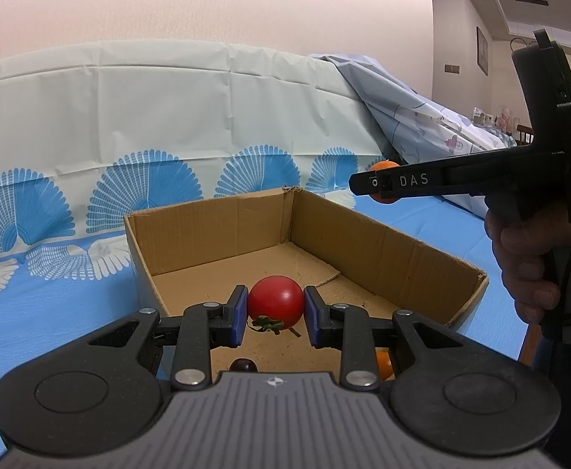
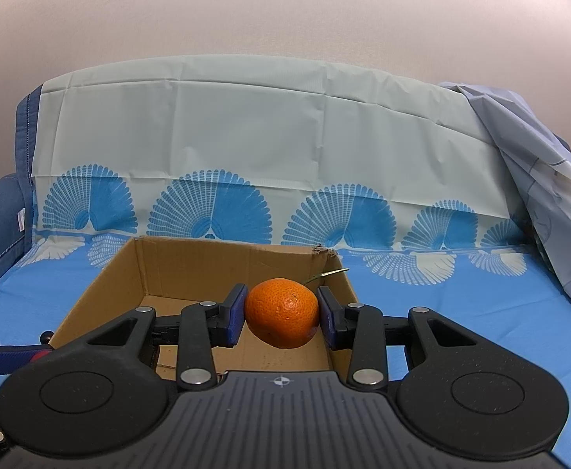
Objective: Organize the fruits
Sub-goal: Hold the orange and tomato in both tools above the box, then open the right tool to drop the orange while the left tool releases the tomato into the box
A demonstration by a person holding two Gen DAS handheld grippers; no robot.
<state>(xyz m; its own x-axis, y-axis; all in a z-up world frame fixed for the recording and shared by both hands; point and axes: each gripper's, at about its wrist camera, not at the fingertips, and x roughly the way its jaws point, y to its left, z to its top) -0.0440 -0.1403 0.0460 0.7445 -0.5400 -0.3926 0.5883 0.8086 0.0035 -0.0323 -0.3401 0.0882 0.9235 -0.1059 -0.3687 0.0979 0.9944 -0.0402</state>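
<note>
My left gripper [image 1: 274, 314] is shut on a red tomato [image 1: 275, 300] with a green stem and holds it over the open cardboard box [image 1: 363, 242]. A small dark fruit [image 1: 243, 364] and an orange fruit [image 1: 384, 363] show below my fingers, partly hidden. My right gripper [image 2: 281, 314] is shut on an orange mandarin [image 2: 282, 312] and holds it over the same box [image 2: 101, 285]. In the left wrist view the right gripper [image 1: 367, 187] shows from the side at the right, holding that mandarin [image 1: 385, 166]. The left gripper's blue pad and the tomato [image 2: 39, 353] show at the left edge of the right wrist view.
The box stands on a blue sheet [image 2: 461, 312] with a white fan pattern, draped over a sofa back [image 2: 246, 125]. A crumpled pale sheet [image 1: 422, 117] lies at the right. A thin green stalk [image 2: 328, 274] sticks out past the box's far corner.
</note>
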